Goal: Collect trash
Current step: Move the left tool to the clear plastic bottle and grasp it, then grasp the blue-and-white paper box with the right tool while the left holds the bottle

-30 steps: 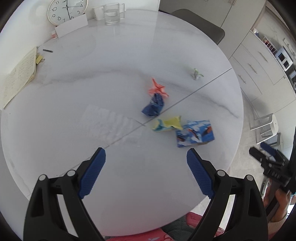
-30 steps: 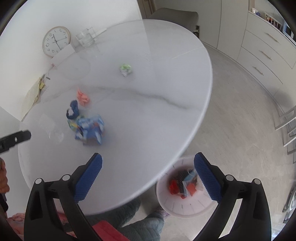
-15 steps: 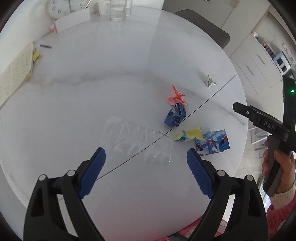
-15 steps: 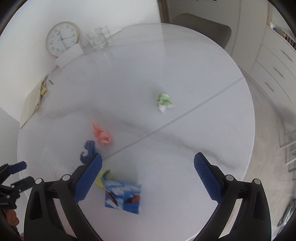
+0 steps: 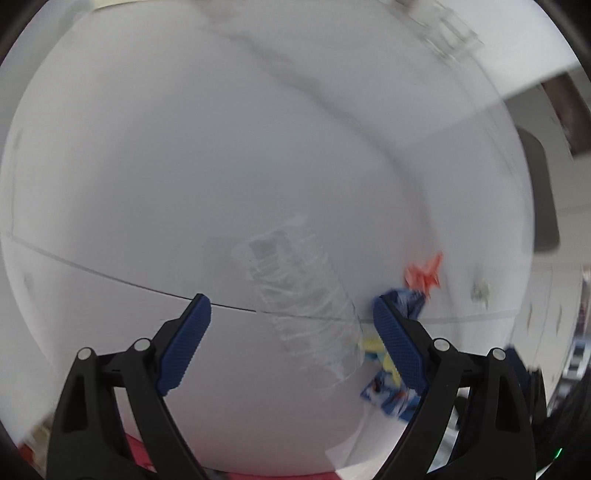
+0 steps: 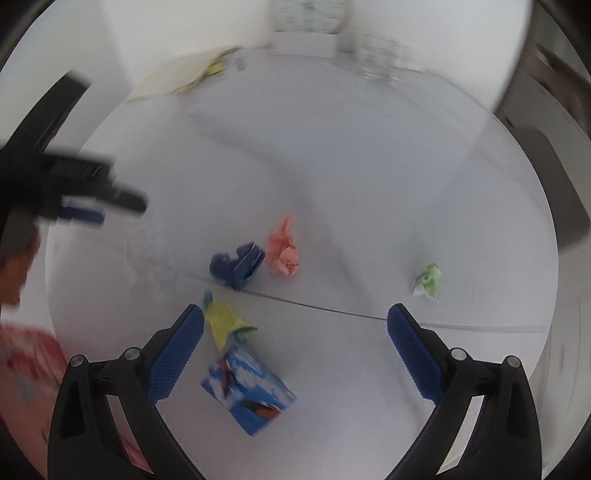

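Trash lies on the round white table (image 6: 369, 166). A crushed clear plastic bottle (image 5: 303, 295) lies just ahead of my open, empty left gripper (image 5: 291, 347). A blue printed carton (image 6: 249, 393) lies between the fingers of my open, empty right gripper (image 6: 295, 354), nearer the left one. A yellow wad (image 6: 225, 321), a dark blue wad (image 6: 238, 264), an orange wad (image 6: 282, 247) and a green-white wad (image 6: 426, 278) lie beyond. In the left wrist view the orange wad (image 5: 424, 275), dark blue wad (image 5: 406, 301) and carton (image 5: 384, 397) sit by the right finger.
A clock (image 6: 310, 14), a glass (image 6: 380, 55) and a notepad (image 6: 177, 77) stand at the table's far edge. The left gripper's body (image 6: 62, 184) shows at the left of the right wrist view. A grey chair (image 6: 561, 192) stands at the right.
Both grippers have swung in over the table and come lower. The bottle is now close ahead of the left gripper, and the carton has come between the right gripper's fingers.
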`<state>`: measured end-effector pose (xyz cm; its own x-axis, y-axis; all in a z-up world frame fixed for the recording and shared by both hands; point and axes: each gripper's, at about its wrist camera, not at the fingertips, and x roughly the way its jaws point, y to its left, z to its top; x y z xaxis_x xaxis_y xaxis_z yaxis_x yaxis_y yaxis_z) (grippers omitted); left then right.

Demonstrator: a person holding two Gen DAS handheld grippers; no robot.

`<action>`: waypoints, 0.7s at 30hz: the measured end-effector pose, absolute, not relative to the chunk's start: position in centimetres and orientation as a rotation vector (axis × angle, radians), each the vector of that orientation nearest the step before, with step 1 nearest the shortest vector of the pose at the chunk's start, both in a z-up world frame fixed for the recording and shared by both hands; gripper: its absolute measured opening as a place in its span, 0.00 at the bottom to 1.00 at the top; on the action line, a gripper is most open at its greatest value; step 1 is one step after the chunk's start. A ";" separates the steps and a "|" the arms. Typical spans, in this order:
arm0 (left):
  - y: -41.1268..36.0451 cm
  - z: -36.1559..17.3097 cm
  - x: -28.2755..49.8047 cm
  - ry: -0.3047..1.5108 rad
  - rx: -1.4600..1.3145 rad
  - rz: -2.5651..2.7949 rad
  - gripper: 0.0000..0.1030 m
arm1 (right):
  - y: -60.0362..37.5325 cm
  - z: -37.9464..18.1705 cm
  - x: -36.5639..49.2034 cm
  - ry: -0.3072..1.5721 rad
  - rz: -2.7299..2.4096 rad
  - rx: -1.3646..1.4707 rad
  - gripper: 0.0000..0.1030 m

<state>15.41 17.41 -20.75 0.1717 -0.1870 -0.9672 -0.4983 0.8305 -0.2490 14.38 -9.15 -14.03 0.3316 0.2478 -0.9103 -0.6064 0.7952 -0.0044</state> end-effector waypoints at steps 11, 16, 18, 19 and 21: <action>14.9 -24.9 16.4 1.490 -0.673 0.498 0.83 | -10.7 -15.0 15.2 1.100 0.882 -0.446 0.96; 13.3 -25.9 17.2 1.519 -0.597 0.495 0.65 | -11.0 -15.2 14.4 1.105 0.996 -0.482 0.96; 12.8 -25.9 17.4 1.525 -0.550 0.473 0.66 | -10.7 -15.6 13.6 1.107 1.037 -0.520 0.96; 12.6 -25.9 17.5 1.525 -0.528 0.470 0.65 | -10.6 -15.9 13.2 1.110 1.051 -0.540 0.96; 12.3 -25.8 17.5 1.521 -0.507 0.452 0.65 | -10.0 -16.6 12.3 1.120 1.069 -0.580 0.96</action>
